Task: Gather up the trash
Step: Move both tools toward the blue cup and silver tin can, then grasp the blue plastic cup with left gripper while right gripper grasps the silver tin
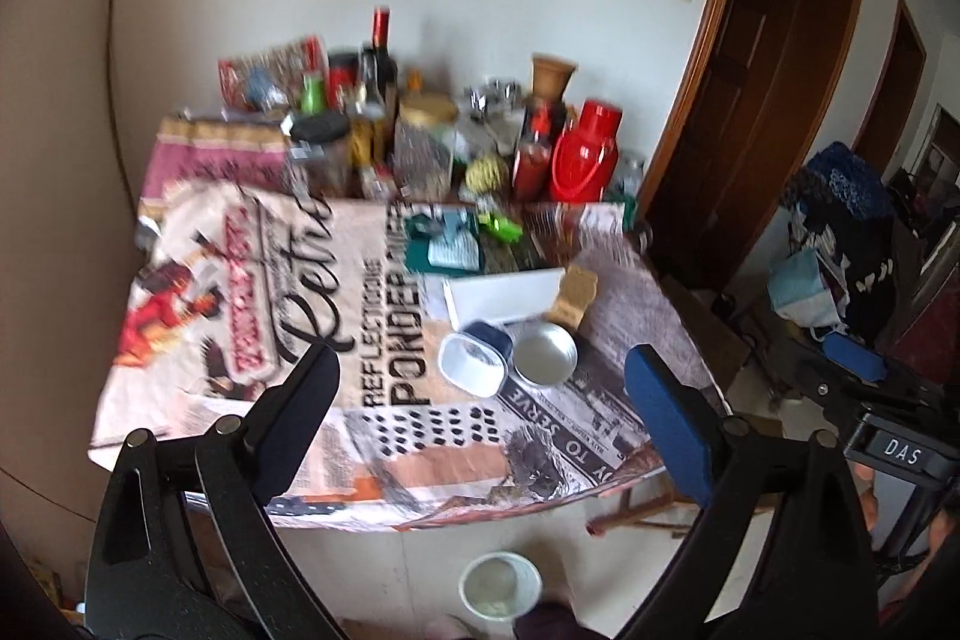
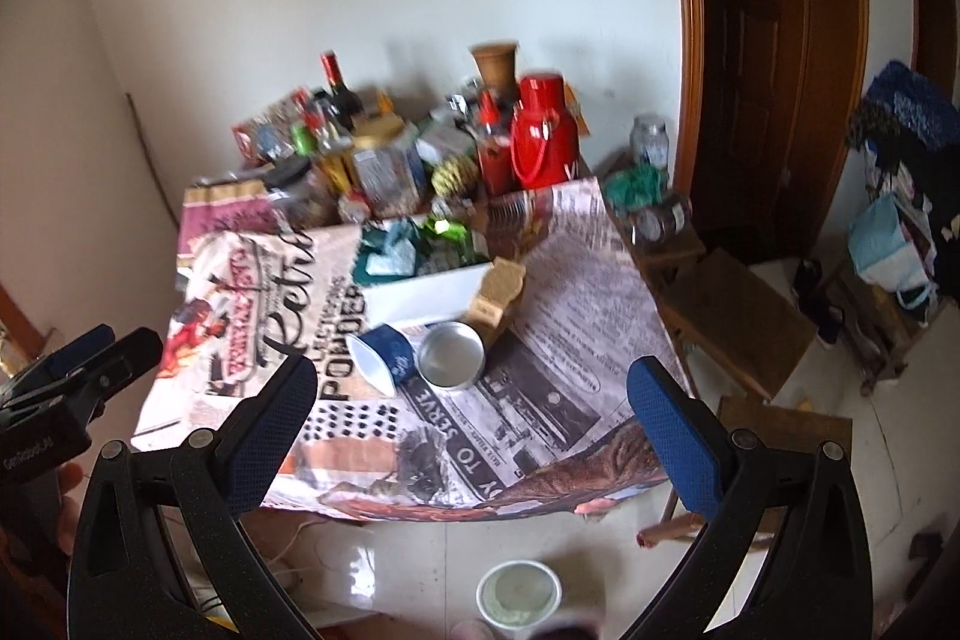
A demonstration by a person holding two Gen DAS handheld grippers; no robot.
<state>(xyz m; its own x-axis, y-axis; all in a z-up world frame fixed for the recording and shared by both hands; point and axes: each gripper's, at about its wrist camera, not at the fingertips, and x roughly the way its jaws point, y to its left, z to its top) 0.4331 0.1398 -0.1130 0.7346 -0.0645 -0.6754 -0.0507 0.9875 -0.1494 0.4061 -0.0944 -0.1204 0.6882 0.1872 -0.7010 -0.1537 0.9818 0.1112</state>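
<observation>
1. Your left gripper [image 1: 480,388] and right gripper [image 2: 474,394] both hang with jaws spread wide, nothing between them.
2. The tipped blue cup [image 1: 477,355] lies touching the foil tin [image 1: 545,354] on the table [image 1: 240,328].
3. A white bucket [image 2: 519,595], blurred, possibly the bin, stands on the floor.

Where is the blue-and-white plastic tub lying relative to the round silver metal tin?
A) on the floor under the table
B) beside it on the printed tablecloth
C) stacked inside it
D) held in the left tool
B: the blue-and-white plastic tub lies tipped on its side right next to the round silver metal tin on the printed tablecloth; both tools are empty.
</observation>
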